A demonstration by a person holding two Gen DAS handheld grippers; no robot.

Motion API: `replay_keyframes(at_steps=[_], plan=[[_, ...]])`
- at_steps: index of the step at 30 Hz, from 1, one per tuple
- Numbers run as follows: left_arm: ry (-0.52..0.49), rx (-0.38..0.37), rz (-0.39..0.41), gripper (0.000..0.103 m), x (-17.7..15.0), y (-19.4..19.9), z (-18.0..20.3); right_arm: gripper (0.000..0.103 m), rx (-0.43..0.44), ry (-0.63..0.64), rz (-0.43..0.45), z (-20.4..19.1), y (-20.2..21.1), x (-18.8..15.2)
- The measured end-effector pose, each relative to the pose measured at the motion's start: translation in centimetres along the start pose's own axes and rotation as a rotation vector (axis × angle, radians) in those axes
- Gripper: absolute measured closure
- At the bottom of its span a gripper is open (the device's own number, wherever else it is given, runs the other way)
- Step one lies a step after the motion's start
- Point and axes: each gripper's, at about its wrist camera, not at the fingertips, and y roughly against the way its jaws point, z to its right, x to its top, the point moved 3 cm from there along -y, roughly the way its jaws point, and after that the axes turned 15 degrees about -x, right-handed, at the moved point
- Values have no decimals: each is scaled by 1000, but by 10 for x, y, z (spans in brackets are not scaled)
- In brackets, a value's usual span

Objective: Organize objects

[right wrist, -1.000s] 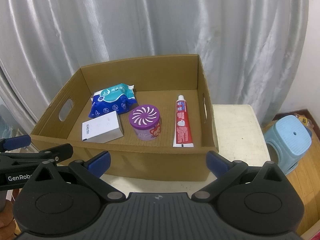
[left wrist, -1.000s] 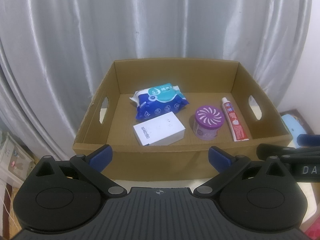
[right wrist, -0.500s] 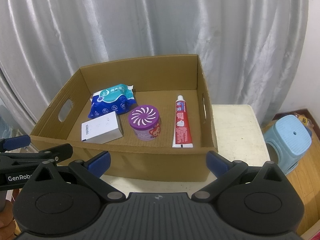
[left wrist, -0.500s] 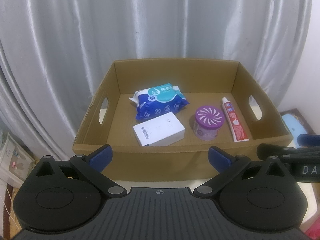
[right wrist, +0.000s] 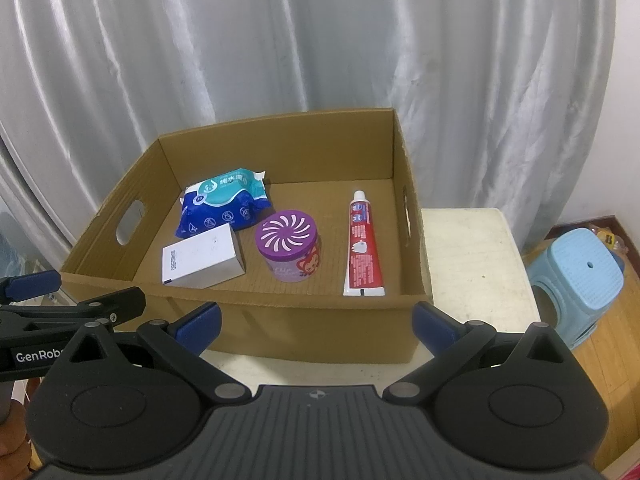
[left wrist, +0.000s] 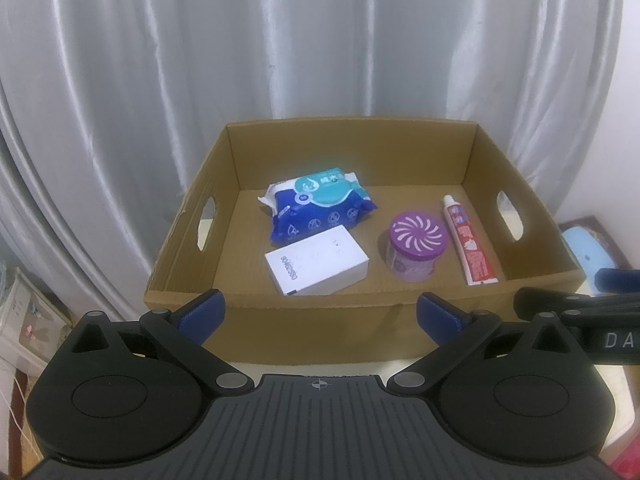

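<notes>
An open cardboard box stands on a white table. Inside lie a blue wet-wipes pack, a white carton, a purple-lidded jar and a red toothpaste tube. My left gripper is open in front of the box's near wall, holding nothing. My right gripper is open too, empty, before the same wall. Each gripper shows at the edge of the other's view.
Grey curtains hang close behind the box. The white table has bare top to the right of the box. A light blue stool stands on the wooden floor at the right. A white shelf unit sits low at the left.
</notes>
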Motion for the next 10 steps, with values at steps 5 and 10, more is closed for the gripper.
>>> replay_keyframes(at_steps=[5,10], plan=[[-2,2,0,1,1,1,1,0,0,0,0,0,0,0],[-3,1,0,1,1,0,1,0,1,-1,0,0,0,0]])
